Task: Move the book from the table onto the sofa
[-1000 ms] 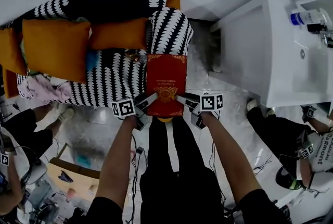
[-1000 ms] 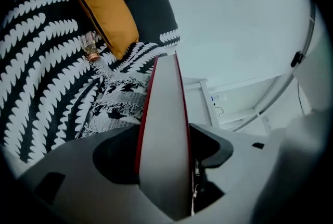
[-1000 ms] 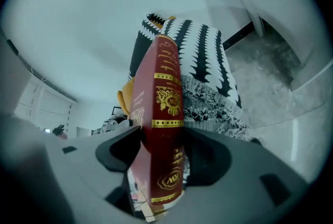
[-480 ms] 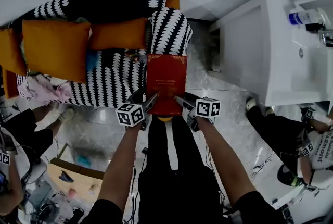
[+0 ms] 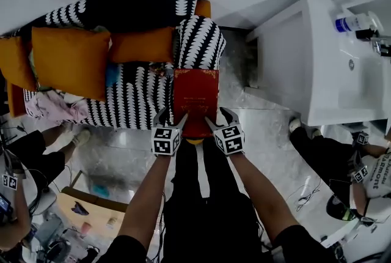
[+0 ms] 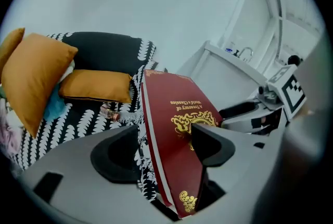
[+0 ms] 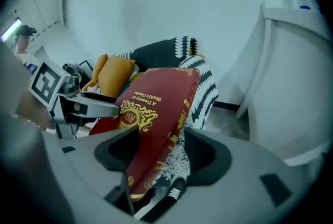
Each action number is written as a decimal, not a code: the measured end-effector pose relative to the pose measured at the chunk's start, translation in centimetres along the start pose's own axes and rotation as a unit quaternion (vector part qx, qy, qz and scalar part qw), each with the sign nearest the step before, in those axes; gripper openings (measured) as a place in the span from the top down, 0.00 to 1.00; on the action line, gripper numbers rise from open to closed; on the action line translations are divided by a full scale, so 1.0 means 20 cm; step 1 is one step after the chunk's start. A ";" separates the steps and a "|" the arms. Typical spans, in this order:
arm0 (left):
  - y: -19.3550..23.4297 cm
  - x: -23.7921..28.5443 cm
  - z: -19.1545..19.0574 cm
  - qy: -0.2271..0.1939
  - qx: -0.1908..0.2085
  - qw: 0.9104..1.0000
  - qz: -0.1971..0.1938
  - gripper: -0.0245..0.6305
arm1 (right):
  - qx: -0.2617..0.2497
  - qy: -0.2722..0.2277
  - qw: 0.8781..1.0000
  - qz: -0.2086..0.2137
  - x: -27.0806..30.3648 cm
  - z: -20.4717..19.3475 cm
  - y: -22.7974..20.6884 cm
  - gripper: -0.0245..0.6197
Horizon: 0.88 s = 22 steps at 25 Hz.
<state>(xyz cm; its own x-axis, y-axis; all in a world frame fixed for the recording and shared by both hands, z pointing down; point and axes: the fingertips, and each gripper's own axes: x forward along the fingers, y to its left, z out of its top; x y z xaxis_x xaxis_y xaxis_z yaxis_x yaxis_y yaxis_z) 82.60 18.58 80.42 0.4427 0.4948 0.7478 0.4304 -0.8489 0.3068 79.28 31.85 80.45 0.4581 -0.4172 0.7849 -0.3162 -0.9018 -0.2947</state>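
A red book (image 5: pixel 195 100) with gold print lies lengthwise at the right end of the black-and-white patterned sofa (image 5: pixel 131 100), with its near end over the seat's front edge. My left gripper (image 5: pixel 171 119) is at the book's near left corner and my right gripper (image 5: pixel 220 118) is at its near right corner. Both have just been opening. In the left gripper view the book (image 6: pixel 177 129) stands between the jaws of the left gripper (image 6: pixel 166 150), with sofa pattern showing beside the left pad. In the right gripper view the book (image 7: pixel 156 108) lies between the right gripper's (image 7: pixel 164 152) jaws, clear of the right pad.
Orange cushions (image 5: pixel 70 60) fill the sofa's left and back. A white table (image 5: pixel 342 60) with a bottle (image 5: pixel 351 22) stands at the right. My legs are directly below the book, another person's arm (image 5: pixel 372 173) is at the lower right, and there is clutter on the floor at the lower left.
Both grippers have rolled and drawn in from the book's sides towards its near corners, so their marker cubes now face up. The book has hardly moved.
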 end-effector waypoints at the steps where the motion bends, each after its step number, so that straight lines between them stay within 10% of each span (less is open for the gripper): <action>1: 0.00 -0.01 0.00 0.001 -0.003 1.000 0.000 0.47 | 0.006 0.000 1.000 0.004 -0.01 0.00 0.00 0.53; 10: 0.05 -0.15 0.00 -0.014 -0.086 0.996 -0.006 0.47 | -0.012 0.008 1.000 0.012 -0.14 0.00 -0.05 0.55; 14: -0.01 -0.22 0.02 -0.018 -0.131 0.990 -0.041 0.48 | 0.006 0.012 0.999 0.049 -0.20 0.01 -0.02 0.79; 19: -0.12 -0.37 0.09 -0.041 -0.163 0.983 -0.074 0.87 | 0.066 0.006 0.990 0.123 -0.32 0.06 0.08 0.95; 22: -0.20 -0.48 0.12 -0.046 -0.173 0.978 -0.103 0.95 | 0.087 0.006 0.986 0.145 -0.40 0.09 0.14 0.95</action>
<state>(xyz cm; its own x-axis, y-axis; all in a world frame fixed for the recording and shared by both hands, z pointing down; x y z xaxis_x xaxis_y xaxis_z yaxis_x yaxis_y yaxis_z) 78.51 17.67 70.72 0.4498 0.6637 0.5976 0.2324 -0.7331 0.6392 76.26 32.38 72.38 0.3590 -0.6600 0.6599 -0.2838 -0.7508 -0.5965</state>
